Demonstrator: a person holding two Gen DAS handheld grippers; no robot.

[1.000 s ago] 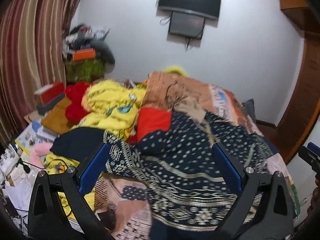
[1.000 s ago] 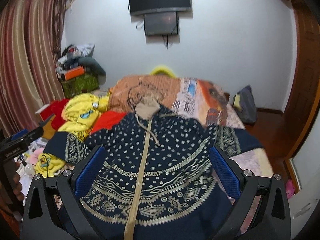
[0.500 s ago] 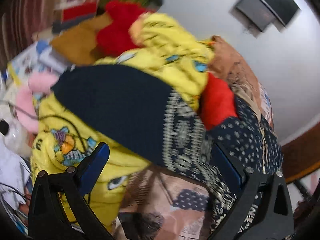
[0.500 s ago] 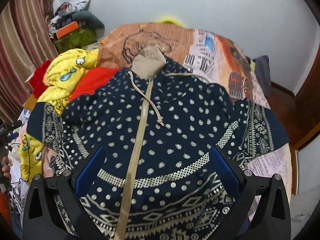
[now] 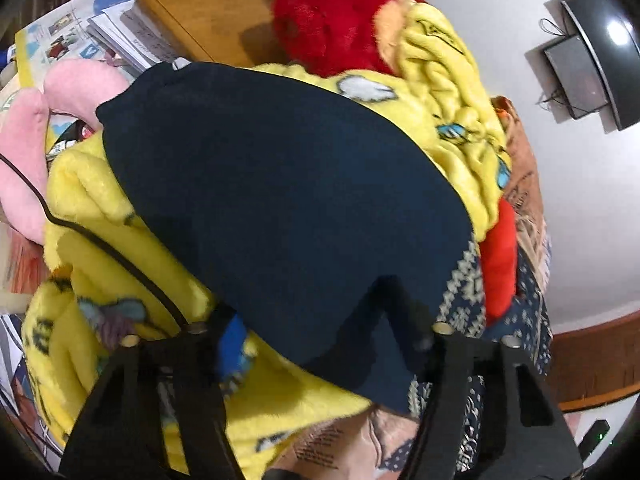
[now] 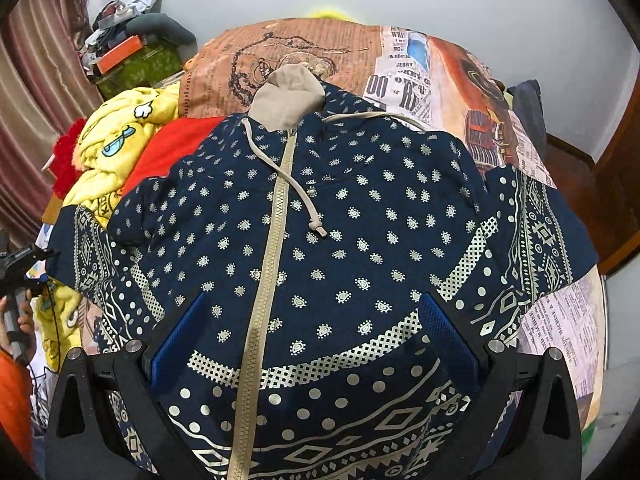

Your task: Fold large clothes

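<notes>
A navy zip hoodie (image 6: 344, 248) with cream dots and patterns lies front-up on the bed, beige hood (image 6: 286, 96) at the far end, sleeves spread to both sides. My right gripper (image 6: 312, 340) is open just above its lower front, one finger on each side of the zipper area. In the left wrist view the hoodie's plain navy left sleeve cuff (image 5: 280, 200) lies over a yellow plush blanket. My left gripper (image 5: 320, 332) is wide open, its fingers astride the sleeve, which covers both fingertips.
A yellow cartoon blanket (image 5: 460, 92), red plush (image 5: 332, 12) and pink plush (image 5: 32, 152) crowd the bed's left side. Books and papers (image 5: 120, 28) lie beyond. A black cable (image 5: 100, 244) crosses the blanket. The printed bedspread (image 6: 420, 64) shows past the hood.
My left gripper swung left and dropped down onto the left sleeve cuff. My right gripper tilted down and came closer to the hoodie's front.
</notes>
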